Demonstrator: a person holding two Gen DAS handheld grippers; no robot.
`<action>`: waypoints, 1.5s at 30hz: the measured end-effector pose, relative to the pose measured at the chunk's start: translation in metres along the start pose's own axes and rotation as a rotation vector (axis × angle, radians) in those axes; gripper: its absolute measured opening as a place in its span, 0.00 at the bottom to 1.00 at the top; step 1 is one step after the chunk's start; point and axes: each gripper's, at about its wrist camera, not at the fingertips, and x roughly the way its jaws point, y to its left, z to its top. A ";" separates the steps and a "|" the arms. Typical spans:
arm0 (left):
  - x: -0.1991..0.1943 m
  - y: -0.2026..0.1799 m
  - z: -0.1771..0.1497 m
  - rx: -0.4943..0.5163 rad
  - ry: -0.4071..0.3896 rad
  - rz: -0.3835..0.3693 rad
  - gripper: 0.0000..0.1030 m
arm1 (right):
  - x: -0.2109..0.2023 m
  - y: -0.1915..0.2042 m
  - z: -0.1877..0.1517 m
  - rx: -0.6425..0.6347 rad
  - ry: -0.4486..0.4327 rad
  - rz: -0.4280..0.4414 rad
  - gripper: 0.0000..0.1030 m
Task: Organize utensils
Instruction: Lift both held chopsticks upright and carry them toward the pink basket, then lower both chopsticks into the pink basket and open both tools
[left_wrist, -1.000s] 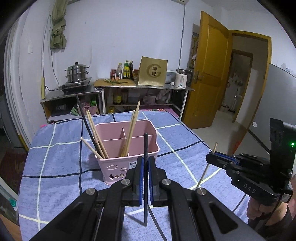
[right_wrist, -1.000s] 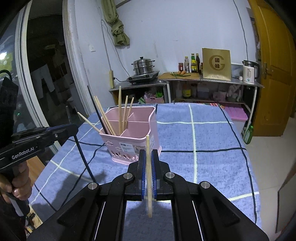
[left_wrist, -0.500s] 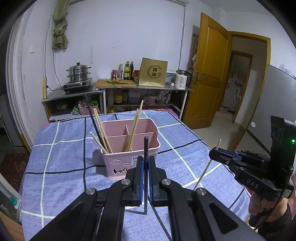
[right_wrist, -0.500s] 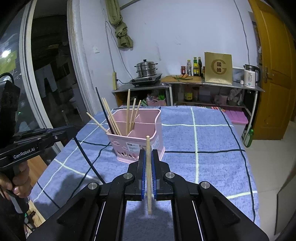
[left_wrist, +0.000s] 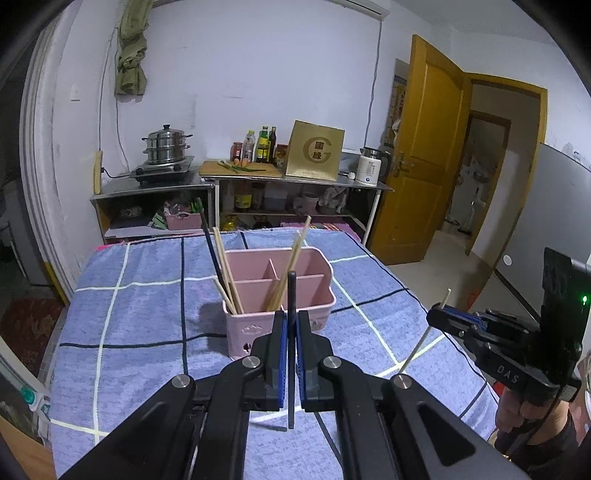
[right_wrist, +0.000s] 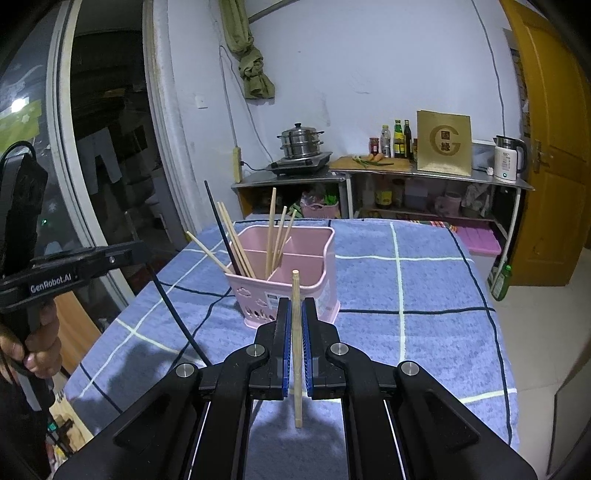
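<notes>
A pink divided utensil holder (left_wrist: 303, 258) (right_wrist: 317, 258) stands mid-table on the blue checked cloth (left_wrist: 129, 325). It holds several wooden chopsticks (left_wrist: 227, 269) and one black chopstick (right_wrist: 219, 225). My left gripper (left_wrist: 291, 332) is shut on a black chopstick (left_wrist: 291, 295), held upright in front of the holder. My right gripper (right_wrist: 295, 328) is shut on a wooden chopstick (right_wrist: 295, 295), also upright, short of the holder. Each gripper shows in the other's view: the right one (left_wrist: 443, 319) and the left one (right_wrist: 144, 254).
A steel counter (left_wrist: 240, 181) against the back wall carries a steamer pot (left_wrist: 166, 144), bottles, a gold box and a kettle (left_wrist: 369, 170). An open yellow door (left_wrist: 432, 147) is at the right. The table edge drops off at right (right_wrist: 502, 332).
Both grippers have drawn back and up from the holder, which looks smaller and farther now. Each keeps its chopstick.
</notes>
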 end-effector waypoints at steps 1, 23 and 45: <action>-0.002 0.002 0.004 -0.002 -0.005 0.000 0.04 | 0.001 0.000 0.002 0.000 -0.002 0.002 0.05; -0.006 0.029 0.111 -0.027 -0.136 0.027 0.04 | 0.018 0.033 0.083 -0.026 -0.138 0.083 0.05; 0.063 0.076 0.115 -0.101 -0.129 -0.010 0.04 | 0.078 0.038 0.112 -0.001 -0.187 0.094 0.05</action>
